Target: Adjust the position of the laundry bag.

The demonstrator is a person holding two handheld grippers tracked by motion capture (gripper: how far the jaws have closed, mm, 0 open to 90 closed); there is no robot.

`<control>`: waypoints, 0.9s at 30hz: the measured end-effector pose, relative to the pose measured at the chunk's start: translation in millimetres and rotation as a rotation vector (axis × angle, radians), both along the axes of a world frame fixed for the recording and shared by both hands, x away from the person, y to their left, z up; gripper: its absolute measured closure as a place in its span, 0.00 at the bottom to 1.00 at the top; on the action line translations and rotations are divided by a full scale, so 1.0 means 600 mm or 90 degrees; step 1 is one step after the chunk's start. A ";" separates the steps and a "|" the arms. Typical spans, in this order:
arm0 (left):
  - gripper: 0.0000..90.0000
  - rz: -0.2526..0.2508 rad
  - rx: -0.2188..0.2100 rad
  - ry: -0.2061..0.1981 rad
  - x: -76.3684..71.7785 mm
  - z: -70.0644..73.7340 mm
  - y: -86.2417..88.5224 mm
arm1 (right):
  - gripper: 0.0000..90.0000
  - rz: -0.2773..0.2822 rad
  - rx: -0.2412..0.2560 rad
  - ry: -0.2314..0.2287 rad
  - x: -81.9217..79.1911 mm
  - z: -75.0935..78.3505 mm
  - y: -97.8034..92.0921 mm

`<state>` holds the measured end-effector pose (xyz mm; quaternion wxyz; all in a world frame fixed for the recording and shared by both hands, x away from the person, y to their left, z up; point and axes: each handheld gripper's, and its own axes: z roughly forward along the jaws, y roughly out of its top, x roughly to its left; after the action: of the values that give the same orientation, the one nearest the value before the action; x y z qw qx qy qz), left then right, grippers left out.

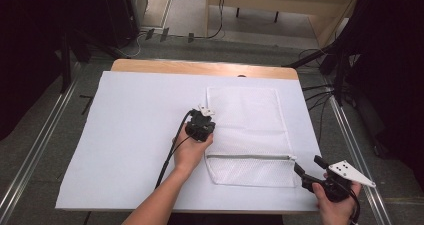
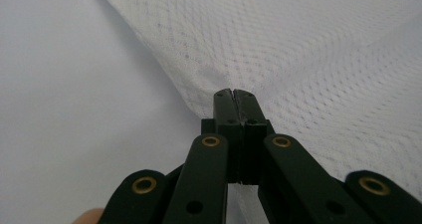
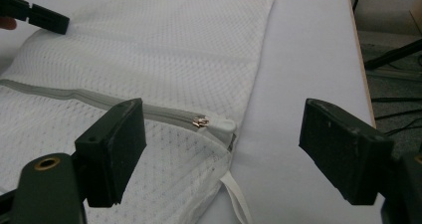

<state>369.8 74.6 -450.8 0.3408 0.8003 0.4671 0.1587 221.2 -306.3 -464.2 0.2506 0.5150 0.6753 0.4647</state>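
So, your left gripper sits at the left edge of the flat white mesh laundry bag, about halfway up that edge. In the left gripper view its black jaws are pressed together with a pinch of the bag's mesh caught at their tips — the fabric puckers up toward them. The bag lies on the white sheet that covers the wooden table, right of the sheet's middle, its long side running away from you. Its grey zipper crosses the bag near the end closest to you, and the metal zipper pull rests at the zipper's right end. Your right gripper hovers just off the bag's near right corner — jaws spread wide, holding nothing, aimed at the pull.
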 end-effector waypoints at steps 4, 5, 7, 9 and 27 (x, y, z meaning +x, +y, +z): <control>1.00 -0.002 -0.014 -0.007 -0.017 0.010 0.038 | 0.21 0.002 -0.004 -0.001 0.000 0.000 0.003; 1.00 0.001 -0.013 -0.011 -0.021 0.012 0.050 | 0.21 0.003 -0.005 -0.001 0.000 0.000 0.004; 1.00 0.005 -0.022 -0.010 -0.029 0.014 0.072 | 0.21 0.006 -0.004 -0.001 0.000 0.000 0.006; 1.00 0.011 -0.024 -0.005 -0.035 0.015 0.098 | 0.21 0.008 -0.005 -0.001 -0.001 0.001 0.008; 0.98 0.084 -0.045 0.026 -0.006 0.009 0.236 | 0.21 0.042 -0.019 0.005 0.000 -0.001 0.047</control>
<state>366.1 216.3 -445.6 0.3480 0.7583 0.5311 0.1476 221.0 -278.4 -464.7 0.2400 0.4905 0.7000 0.4602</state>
